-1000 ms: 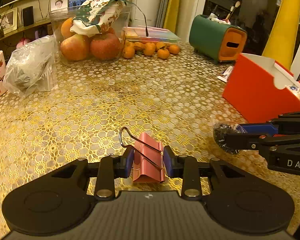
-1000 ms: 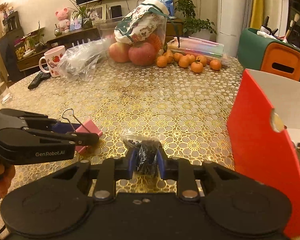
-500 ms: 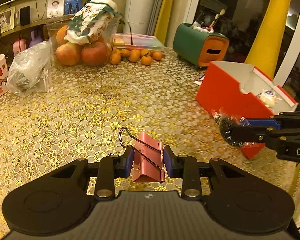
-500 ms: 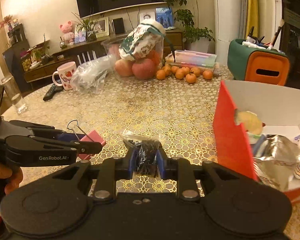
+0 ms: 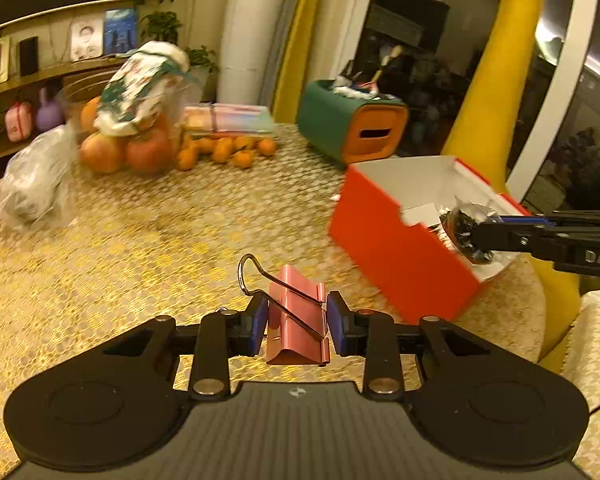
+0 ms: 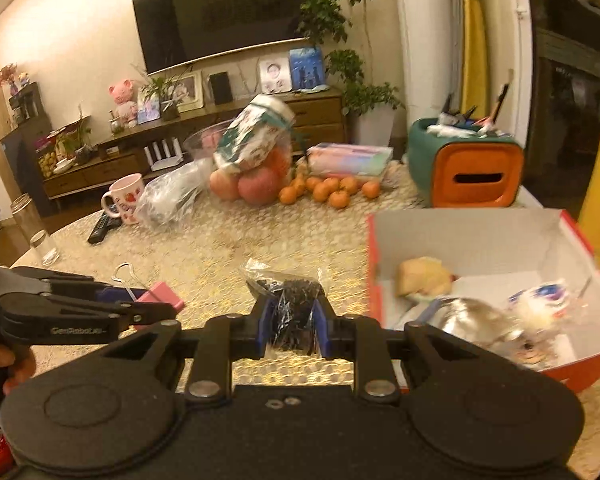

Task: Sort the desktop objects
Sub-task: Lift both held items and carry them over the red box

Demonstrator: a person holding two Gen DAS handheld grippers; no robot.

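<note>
Through the left wrist view, the left claw (image 5: 297, 318) is pinching a pink metal binder clip (image 5: 296, 322) by its flat sides, above the lace-patterned desk (image 5: 148, 240), presumably carrying it toward the red cardboard box (image 5: 400, 248) at the desk's right edge. Through the right wrist view, the right claw (image 6: 291, 322) is squeezing a crinkly clear packet of small dark pieces (image 6: 290, 312) just beside that open box (image 6: 460, 240), likely for dropping in.

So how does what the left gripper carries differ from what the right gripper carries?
The left gripper holds a pink binder clip, rigid metal with a wire handle sticking up; the right gripper holds a small black bundle in clear wrap, soft and crinkly. The binder clip is bare; the bundle is bagged. In the left wrist view the bundle is over the red box, while the clip is short of it. Both are clamped between blue pads, off the table.
</note>
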